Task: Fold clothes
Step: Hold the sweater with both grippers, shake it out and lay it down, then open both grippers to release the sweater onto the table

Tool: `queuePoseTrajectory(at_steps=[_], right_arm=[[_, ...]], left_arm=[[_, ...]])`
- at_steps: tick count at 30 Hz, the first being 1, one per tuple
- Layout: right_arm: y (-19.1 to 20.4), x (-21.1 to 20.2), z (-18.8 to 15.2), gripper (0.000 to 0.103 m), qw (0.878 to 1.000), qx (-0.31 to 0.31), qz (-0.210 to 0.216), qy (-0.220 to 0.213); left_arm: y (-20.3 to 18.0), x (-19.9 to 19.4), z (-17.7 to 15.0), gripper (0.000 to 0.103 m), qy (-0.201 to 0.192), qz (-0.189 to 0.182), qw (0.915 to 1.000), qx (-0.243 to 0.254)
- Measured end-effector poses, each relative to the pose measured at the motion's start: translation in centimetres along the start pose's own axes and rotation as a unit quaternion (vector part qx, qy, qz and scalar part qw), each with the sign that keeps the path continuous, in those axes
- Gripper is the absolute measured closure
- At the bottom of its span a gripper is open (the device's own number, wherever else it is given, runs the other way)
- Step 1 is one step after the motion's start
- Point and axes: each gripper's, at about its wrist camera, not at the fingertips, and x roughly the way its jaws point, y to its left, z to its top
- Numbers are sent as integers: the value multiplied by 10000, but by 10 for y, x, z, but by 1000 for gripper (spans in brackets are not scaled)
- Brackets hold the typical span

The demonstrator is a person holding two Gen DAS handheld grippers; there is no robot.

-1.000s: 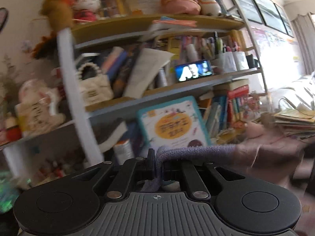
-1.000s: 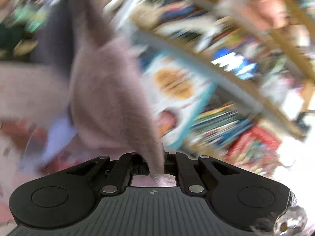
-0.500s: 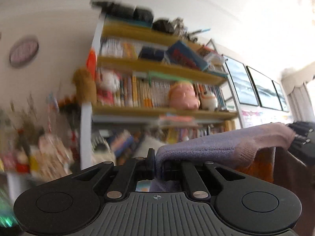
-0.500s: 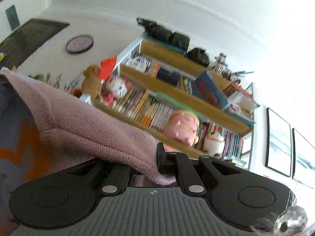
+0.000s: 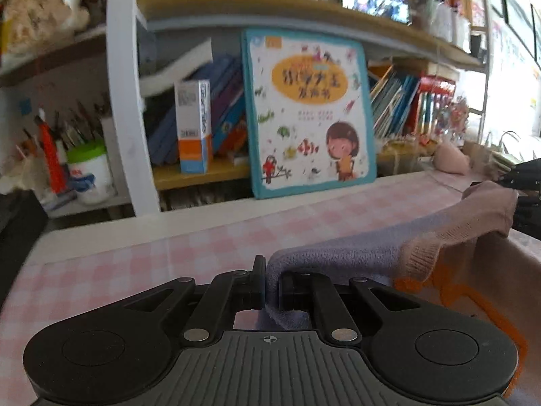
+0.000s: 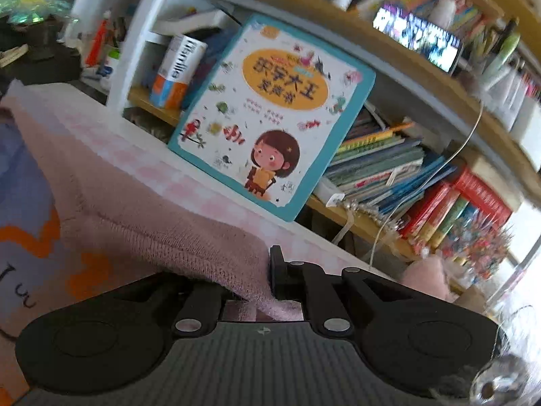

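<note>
In the left wrist view, the left gripper has its jaws clenched on the purple end of a knitted sweater, a fold of it pinched between them with a small tail hanging below. From the jaws the sweater stretches away to the right and slightly upward as a taut band, its long axis running sideways across the picture, turning from purple to pink near its far end. That far end meets the dark fingers of the right gripper at the right edge, which is mostly cut off, so its grip cannot be read here. Below the band the cloth hangs with orange markings, its lower part hidden behind the gripper body. Ahead of the jaws lies a table with a pink checked cover, and beyond it a picture book leans upright against a blurred bookshelf. In the right wrist view, the right gripper grasps the pink ribbed edge of the sweater; only the right finger shows, the left being buried under cloth. From these jaws the sweater runs off to the left, sagging downward into a purple panel with orange shapes, cut off at the left edge. The picture book stands ahead of the jaws, tilted in this view, with the table barely visible past the cloth.
</note>
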Motion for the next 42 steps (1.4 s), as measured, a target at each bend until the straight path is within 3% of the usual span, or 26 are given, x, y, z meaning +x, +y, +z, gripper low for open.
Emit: queuePoseTrajectory(at_steps=[3, 6, 9, 13, 14, 19, 24, 29, 31, 36, 42], right_arm=[[-14, 33, 5, 95, 9993, 176, 177, 295], [-19, 64, -2, 87, 9969, 217, 331, 673], [-24, 85, -10, 78, 9951, 289, 394, 862], [-34, 76, -15, 48, 9948, 504, 119, 876], [-37, 70, -16, 46, 9943, 573, 121, 894], [-48, 10, -23, 39, 9913, 1051, 318, 729], [-46, -57, -38, 38, 9875, 1411, 454, 536], [-28, -90, -58, 38, 9840, 1593, 522, 606], [-22, -96, -66, 38, 9832, 1596, 522, 715], [-14, -106, -86, 38, 9804, 1682, 503, 895], [-19, -113, -102, 38, 9753, 1935, 501, 937]], left_arm=[[7, 26, -1, 91, 195, 4, 9998, -35], [1, 46, -11, 90, 363, 222, 9991, 75], [-3, 54, -19, 81, 383, 430, 9983, 92], [-5, 35, -20, 53, 125, 498, 9984, 242], [-7, 27, -19, 47, 25, 527, 9980, 336], [-33, -27, -29, 31, -466, 637, 9897, 1196], [-71, -70, -50, 28, -592, 450, 9766, 2019], [-95, -86, -76, 28, -24, -483, 9861, 1592], [-101, -86, -85, 28, 221, -672, 9876, 1403], [-105, -86, -102, 28, 549, -351, 9904, 1215], [-106, -93, -108, 28, 585, -113, 9905, 1239]])
